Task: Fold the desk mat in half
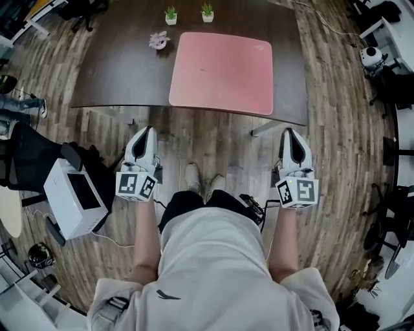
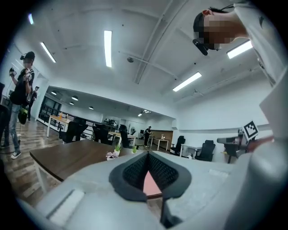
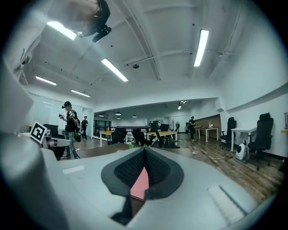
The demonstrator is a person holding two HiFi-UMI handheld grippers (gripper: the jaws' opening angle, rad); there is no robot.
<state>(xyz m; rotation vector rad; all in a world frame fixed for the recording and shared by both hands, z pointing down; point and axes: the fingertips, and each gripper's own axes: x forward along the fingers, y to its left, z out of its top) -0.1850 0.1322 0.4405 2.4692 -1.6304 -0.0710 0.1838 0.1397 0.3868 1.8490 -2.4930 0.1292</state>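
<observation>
No fold is being made yet: the desk mat [image 1: 222, 72] is lying flat on the table [image 1: 116, 71], while the left gripper [image 1: 145, 134] and right gripper [image 1: 291, 136] are being held closed and empty, near its near edge.

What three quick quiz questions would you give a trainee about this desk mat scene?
1. True or false: the desk mat is already folded in half.
2. The jaws of the left gripper and right gripper are: A open; B shut on the mat; C shut, holding nothing.
3. How many green potted plants stand at the far edge of the table?
Key: 1 false, it lies flat; 2 C; 3 two.
</observation>
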